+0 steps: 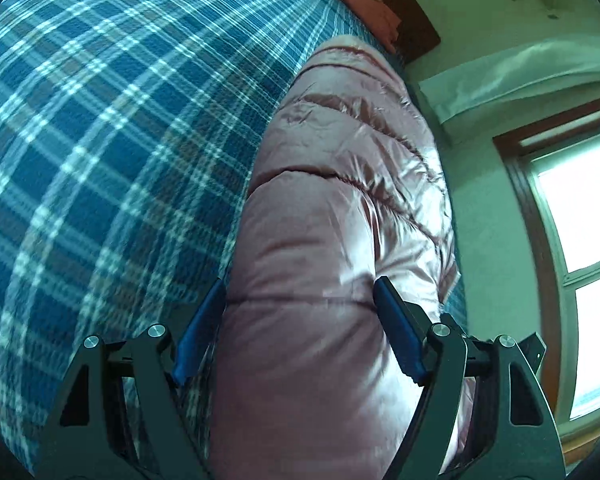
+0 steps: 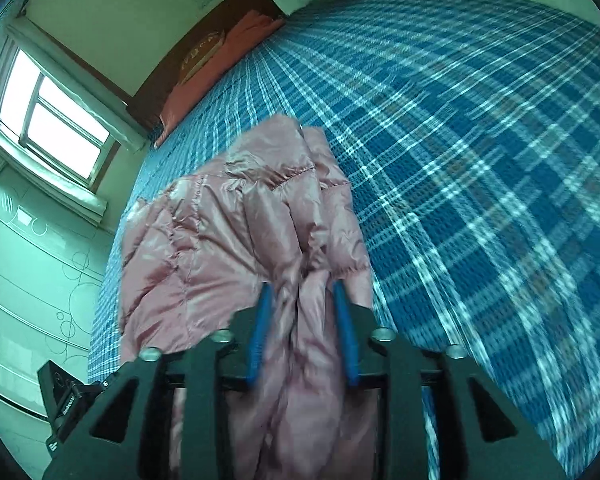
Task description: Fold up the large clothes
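Note:
A shiny pink puffer jacket [image 1: 340,184] lies in a long bundle on the blue plaid bed. My left gripper [image 1: 300,282] straddles the near end of that thick roll. Its blue pads [image 1: 398,332] stand wide and press against both sides of the padding. In the right wrist view the same jacket [image 2: 220,232] is crumpled in a heap. A bunched fold runs back between the fingers of my right gripper [image 2: 302,285]. Those blue pads [image 2: 260,332] stand partly apart with the fabric loose between them. This view is blurred.
The blue plaid bedspread [image 1: 100,140] stretches wide to the left of the jacket, and to its right [image 2: 480,160] in the right wrist view. An orange pillow [image 2: 204,84] leans on the dark headboard. A window [image 2: 56,120] and wall run along the bed's edge.

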A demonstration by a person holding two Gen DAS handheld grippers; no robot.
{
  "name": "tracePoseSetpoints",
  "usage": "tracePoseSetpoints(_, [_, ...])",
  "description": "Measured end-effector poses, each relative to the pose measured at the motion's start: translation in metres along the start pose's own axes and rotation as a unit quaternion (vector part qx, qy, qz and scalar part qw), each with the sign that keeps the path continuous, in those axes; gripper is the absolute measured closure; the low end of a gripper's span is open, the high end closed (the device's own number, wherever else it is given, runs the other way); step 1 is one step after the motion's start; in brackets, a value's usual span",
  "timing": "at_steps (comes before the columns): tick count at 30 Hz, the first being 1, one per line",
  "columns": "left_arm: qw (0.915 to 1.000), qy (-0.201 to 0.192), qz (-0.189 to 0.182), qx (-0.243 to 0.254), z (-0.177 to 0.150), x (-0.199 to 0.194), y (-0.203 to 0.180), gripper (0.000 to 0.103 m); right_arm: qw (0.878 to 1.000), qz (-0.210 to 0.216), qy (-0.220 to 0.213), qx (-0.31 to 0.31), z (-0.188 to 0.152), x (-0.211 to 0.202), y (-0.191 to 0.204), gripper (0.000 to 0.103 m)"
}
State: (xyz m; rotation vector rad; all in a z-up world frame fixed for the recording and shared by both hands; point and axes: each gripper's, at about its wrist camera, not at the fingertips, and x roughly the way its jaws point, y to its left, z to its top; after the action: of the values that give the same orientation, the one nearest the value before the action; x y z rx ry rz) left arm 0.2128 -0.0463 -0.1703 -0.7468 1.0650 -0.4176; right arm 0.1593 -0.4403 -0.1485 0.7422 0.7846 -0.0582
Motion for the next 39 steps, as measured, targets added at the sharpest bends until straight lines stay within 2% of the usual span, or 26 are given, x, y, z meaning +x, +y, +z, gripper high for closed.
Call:
tracePoseSetpoints(1, [1.0000, -0.005, -0.008, 0.001, -0.005, -0.010, 0.002, 0.027, 1.000, 0.009, -0.006, 0.001, -0.006, -0.012, 0.002, 0.041])
tracePoseSetpoints(2, [0.9998, -0.011, -0.014, 0.005, -0.011, -0.019, 0.004, 0.027, 1.000, 0.020, -0.010, 0.003, -0.014, -0.026, 0.004, 0.037])
tracePoseSetpoints(5, [0.9992, -0.029, -0.022, 0.014, -0.030, -0.039, 0.005, 0.022, 0.999, 0.039, 0.004, -0.002, -0.035, -0.044, 0.010, 0.034])
tracePoseSetpoints(8, [0.9994, -0.018, -0.027, 0.014, -0.042, -0.038, 0.009, 0.022, 0.999, 0.017, 0.022, -0.020, -0.052, -0.042, 0.011, 0.034])
tracePoseSetpoints(9, [0.9995, -0.012, -0.023, 0.015, -0.045, -0.035, 0.010, 0.022, 0.999, -0.003, 0.029, -0.025, -0.058, -0.037, 0.008, 0.039])
tracePoseSetpoints(10, [0.9998, -0.009, -0.014, 0.014, -0.046, -0.031, 0.010, 0.022, 0.999, -0.011, 0.037, -0.025, -0.062, -0.032, 0.005, 0.062])
tracePoseSetpoints(11, [0.9999, -0.006, -0.008, 0.009, -0.045, -0.028, 0.011, 0.024, 0.999, -0.006, 0.047, -0.019, -0.066, -0.027, -0.002, 0.070])
tracePoseSetpoints(14, [1.0000, 0.001, 0.003, 0.009, -0.046, -0.016, 0.010, 0.036, 0.999, -0.001, 0.053, -0.002, -0.076, -0.010, -0.020, 0.076])
tracePoseSetpoints(19, [0.9992, -0.016, 0.020, 0.032, -0.050, -0.006, 0.008, 0.039, 0.998, 0.021, 0.043, 0.027, -0.080, -0.001, -0.035, 0.078])
tracePoseSetpoints(21, [0.9993, -0.015, 0.010, 0.033, -0.049, -0.012, 0.008, 0.039, 0.998, 0.029, 0.039, 0.027, -0.081, -0.006, -0.034, 0.076])
tracePoseSetpoints(24, [0.9995, -0.019, 0.006, 0.023, -0.048, -0.029, 0.006, 0.038, 0.999, 0.012, 0.039, 0.020, -0.078, -0.026, -0.029, 0.059])
tracePoseSetpoints(26, [0.9991, -0.039, -0.004, 0.020, -0.043, -0.041, 0.004, 0.031, 1.000, 0.009, 0.019, 0.014, -0.070, -0.041, -0.021, 0.038])
tracePoseSetpoints(28, [0.9977, -0.061, -0.025, 0.015, -0.031, -0.048, 0.001, 0.021, 1.000, 0.013, -0.017, 0.011, -0.053, -0.057, -0.012, 0.031])
tracePoseSetpoints(30, [0.9973, -0.064, -0.035, 0.001, -0.015, -0.044, -0.003, 0.021, 0.999, 0.025, -0.031, 0.013, -0.032, -0.056, -0.003, 0.027])
tracePoseSetpoints(33, [0.9962, -0.058, -0.054, -0.036, 0.006, -0.028, -0.006, 0.021, 0.998, 0.047, -0.031, 0.041, -0.001, -0.033, 0.005, 0.026])
tracePoseSetpoints(36, [0.9937, -0.055, -0.057, -0.080, 0.020, -0.008, -0.007, 0.020, 0.997, 0.031, -0.021, 0.063, 0.018, 0.002, 0.007, 0.026])
tracePoseSetpoints(39, [0.9932, -0.059, -0.041, -0.091, 0.027, 0.006, -0.006, 0.018, 0.998, -0.004, -0.008, 0.058, 0.025, 0.032, 0.005, 0.026])
